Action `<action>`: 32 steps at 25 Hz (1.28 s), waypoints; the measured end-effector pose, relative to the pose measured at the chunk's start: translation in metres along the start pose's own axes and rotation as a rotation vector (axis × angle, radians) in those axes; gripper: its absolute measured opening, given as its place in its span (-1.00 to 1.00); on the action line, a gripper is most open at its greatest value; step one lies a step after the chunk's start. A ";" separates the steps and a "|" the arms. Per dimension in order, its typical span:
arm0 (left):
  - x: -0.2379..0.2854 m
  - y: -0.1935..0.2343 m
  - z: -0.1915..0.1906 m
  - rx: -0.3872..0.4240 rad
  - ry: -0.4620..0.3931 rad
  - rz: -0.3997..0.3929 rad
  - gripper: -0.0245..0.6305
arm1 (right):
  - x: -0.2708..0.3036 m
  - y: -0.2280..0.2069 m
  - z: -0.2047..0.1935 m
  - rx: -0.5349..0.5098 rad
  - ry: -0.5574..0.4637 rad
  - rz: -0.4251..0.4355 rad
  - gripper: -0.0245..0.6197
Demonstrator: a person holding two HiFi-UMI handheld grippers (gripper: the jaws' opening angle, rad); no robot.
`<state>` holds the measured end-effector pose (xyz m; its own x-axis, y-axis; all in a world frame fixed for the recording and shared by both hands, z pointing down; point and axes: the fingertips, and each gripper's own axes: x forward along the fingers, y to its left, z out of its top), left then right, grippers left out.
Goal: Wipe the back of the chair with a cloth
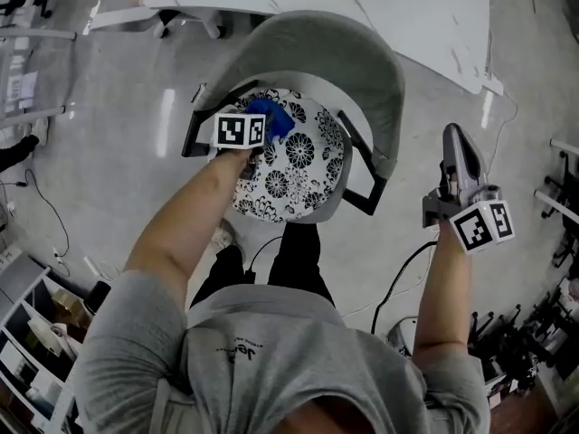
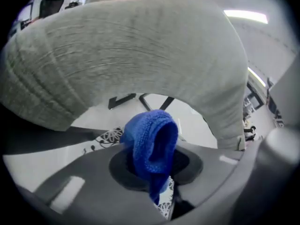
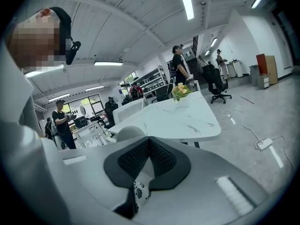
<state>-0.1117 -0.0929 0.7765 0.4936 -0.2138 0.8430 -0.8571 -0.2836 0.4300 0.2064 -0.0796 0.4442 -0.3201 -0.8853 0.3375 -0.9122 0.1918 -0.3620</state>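
The chair's curved grey backrest (image 1: 362,57) wraps behind a black-and-white flowered seat cushion (image 1: 298,156). My left gripper (image 1: 262,125) hovers over the seat's left part, shut on a blue cloth (image 1: 271,117). In the left gripper view the blue cloth (image 2: 152,146) bulges out between the closed jaws, a short way below the grey backrest (image 2: 131,55), apart from it. My right gripper (image 1: 457,152) is held out to the right of the chair, shut with nothing in it. In the right gripper view the black pads (image 3: 164,161) meet.
A white marble table (image 1: 398,7) stands just beyond the chair. The chair's black armrests (image 1: 371,188) flank the seat. A black cable (image 1: 398,278) lies on the grey floor at the right. Shelves (image 1: 36,333) stand at the lower left. People (image 3: 180,64) and office chairs are farther off.
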 end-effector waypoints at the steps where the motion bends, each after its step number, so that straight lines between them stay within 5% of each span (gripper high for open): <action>1: -0.002 0.015 0.002 -0.027 -0.012 0.023 -0.55 | 0.003 0.007 -0.001 -0.005 0.004 0.007 -0.91; 10: 0.003 0.071 0.034 -0.210 -0.087 0.144 -0.55 | 0.032 0.023 -0.008 -0.027 0.048 0.053 -0.91; 16: 0.020 0.063 0.060 -0.210 -0.149 0.166 -0.55 | 0.042 0.000 -0.003 -0.044 0.069 0.057 -0.91; 25: 0.050 0.026 0.086 -0.024 -0.081 0.198 -0.55 | 0.036 -0.050 -0.003 -0.011 0.063 0.034 -0.91; 32: 0.085 -0.047 0.094 0.201 -0.002 0.123 -0.55 | 0.023 -0.085 0.001 0.005 0.040 0.012 -0.91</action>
<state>-0.0159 -0.1859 0.7973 0.3880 -0.2598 0.8843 -0.8644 -0.4355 0.2513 0.2765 -0.1164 0.4817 -0.3409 -0.8652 0.3677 -0.9070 0.1998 -0.3707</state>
